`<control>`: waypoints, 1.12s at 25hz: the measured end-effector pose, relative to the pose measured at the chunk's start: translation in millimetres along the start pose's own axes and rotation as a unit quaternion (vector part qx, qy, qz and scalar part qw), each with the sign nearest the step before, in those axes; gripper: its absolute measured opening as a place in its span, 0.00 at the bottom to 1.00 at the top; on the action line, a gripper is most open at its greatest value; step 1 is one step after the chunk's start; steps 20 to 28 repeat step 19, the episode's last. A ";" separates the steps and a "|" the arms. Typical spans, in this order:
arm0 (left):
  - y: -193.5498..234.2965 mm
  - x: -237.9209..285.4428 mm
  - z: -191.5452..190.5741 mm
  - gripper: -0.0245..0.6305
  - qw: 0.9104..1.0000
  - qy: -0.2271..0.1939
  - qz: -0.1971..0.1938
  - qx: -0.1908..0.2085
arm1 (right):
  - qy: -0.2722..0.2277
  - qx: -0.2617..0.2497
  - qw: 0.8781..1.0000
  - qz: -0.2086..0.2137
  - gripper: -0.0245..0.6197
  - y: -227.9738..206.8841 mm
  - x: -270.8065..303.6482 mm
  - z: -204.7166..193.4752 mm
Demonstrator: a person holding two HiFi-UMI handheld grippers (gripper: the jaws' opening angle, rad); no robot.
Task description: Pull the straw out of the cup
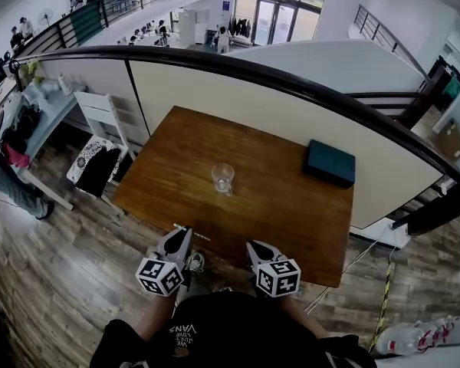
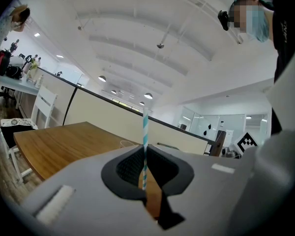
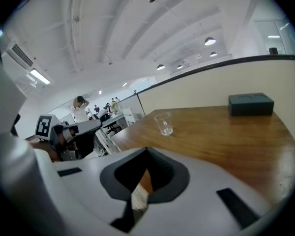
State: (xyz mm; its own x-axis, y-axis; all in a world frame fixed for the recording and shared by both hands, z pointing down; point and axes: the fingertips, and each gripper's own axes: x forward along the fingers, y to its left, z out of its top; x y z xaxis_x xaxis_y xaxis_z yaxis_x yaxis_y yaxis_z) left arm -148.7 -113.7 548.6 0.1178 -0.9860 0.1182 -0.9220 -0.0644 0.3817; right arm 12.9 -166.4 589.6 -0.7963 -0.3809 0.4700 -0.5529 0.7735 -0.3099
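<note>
A clear plastic cup (image 1: 222,178) stands upright and empty-looking near the middle of the wooden table (image 1: 291,213). It also shows in the right gripper view as the cup (image 3: 163,123). My left gripper (image 1: 181,241) hovers at the table's near edge, shut on a teal-and-white striped straw (image 2: 145,132). The straw rises upright between the closed jaws, well clear of the cup. In the head view the straw (image 1: 198,234) is a thin pale line beside that gripper's tip. My right gripper (image 1: 254,248) sits alongside at the near edge, shut with nothing between its jaws.
A dark rectangular box (image 1: 330,162) lies at the table's far right corner. A curved black railing and pale partition run behind the table. A white chair (image 1: 100,113) stands off the left side, and wooden floor surrounds the table.
</note>
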 end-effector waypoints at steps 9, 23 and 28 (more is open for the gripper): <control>-5.6 7.1 -1.1 0.08 1.000 0.002 -0.002 0.005 | -0.006 0.002 1.000 0.002 0.06 -3.9 -0.8 1.7; -7.1 12.7 -0.8 0.08 1.000 0.005 -0.007 0.012 | -0.008 0.003 1.000 0.000 0.06 -8.0 3.0 4.4; -7.1 12.7 -0.8 0.08 1.000 0.005 -0.007 0.012 | -0.008 0.003 1.000 0.000 0.06 -8.0 3.0 4.4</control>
